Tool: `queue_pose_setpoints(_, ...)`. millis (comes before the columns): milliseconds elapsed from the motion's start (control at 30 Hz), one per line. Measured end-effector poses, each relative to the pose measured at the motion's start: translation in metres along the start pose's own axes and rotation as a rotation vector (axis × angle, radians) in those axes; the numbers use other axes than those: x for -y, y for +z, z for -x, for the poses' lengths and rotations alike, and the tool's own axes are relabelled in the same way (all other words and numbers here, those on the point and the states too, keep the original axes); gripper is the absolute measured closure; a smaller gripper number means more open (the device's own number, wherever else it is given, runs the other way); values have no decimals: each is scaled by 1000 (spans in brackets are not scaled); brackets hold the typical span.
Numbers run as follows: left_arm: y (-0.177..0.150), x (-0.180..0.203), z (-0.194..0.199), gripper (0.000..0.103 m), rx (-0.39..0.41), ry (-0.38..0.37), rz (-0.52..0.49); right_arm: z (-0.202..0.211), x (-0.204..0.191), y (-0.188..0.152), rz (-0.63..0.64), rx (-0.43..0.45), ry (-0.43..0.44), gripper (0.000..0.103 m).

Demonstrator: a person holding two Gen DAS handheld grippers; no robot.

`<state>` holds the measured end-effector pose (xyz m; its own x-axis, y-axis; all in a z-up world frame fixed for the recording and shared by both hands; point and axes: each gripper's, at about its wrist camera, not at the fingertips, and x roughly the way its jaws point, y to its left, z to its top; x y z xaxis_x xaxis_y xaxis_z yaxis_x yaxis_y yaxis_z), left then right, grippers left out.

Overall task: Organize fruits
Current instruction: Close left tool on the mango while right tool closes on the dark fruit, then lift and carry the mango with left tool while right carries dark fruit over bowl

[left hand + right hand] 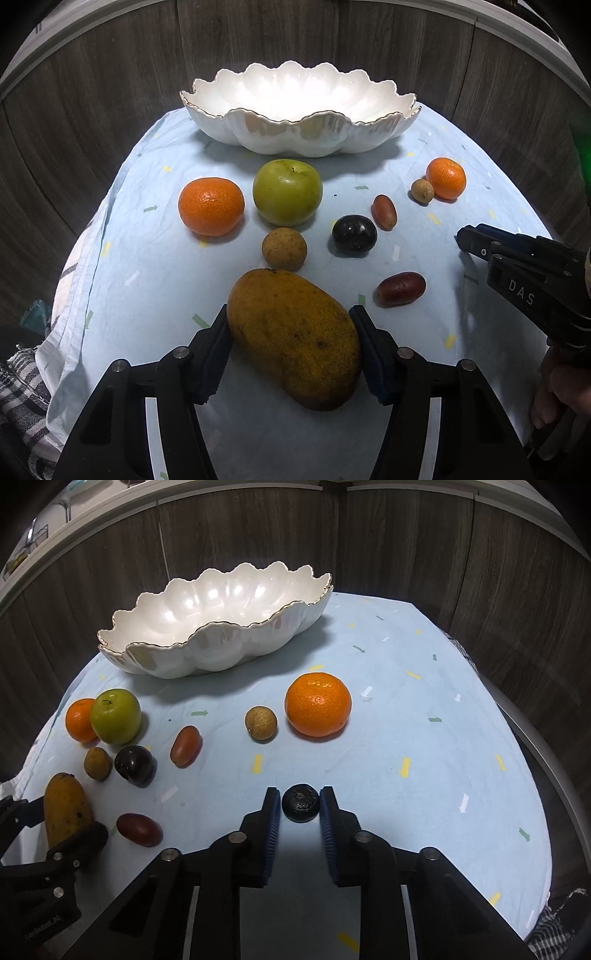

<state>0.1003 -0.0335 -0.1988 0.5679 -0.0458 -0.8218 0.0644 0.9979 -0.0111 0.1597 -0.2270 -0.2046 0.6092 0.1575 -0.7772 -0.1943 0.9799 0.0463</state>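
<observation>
Nearest the left wrist camera, the left gripper [291, 328] jaws clamp the mango [295, 339] on the table [147, 266], while at right the right gripper [298, 806] jaws grasp a small dark fruit [300, 803], with the white bowl [295, 133] far behind.

Domestic setting, most likely a home dining or kitchen area. Evidence: a tabletop [424, 738] draped in a light blue cloth [155, 258] printed with small coloured arrows, creased and hanging over the left edge. A decorative white scalloped bowl [295, 136] with gilt rim stands near the far edge, loose fruit laid out before it. Dark wood-grain panels [406, 546] close in behind the far edge. A checked fabric [22, 402] lies under the cloth at the near left corner.
</observation>
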Motion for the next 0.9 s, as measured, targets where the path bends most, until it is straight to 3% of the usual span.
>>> queue_pose_setpoints(267, 1, -3, 3, 43, 2, 0, 14, 3, 0, 0, -3, 7, 1, 82)
queue_pose_setpoints(900, 21, -7, 46, 44, 124, 27, 7, 44, -14, 14, 38, 91, 8, 83)
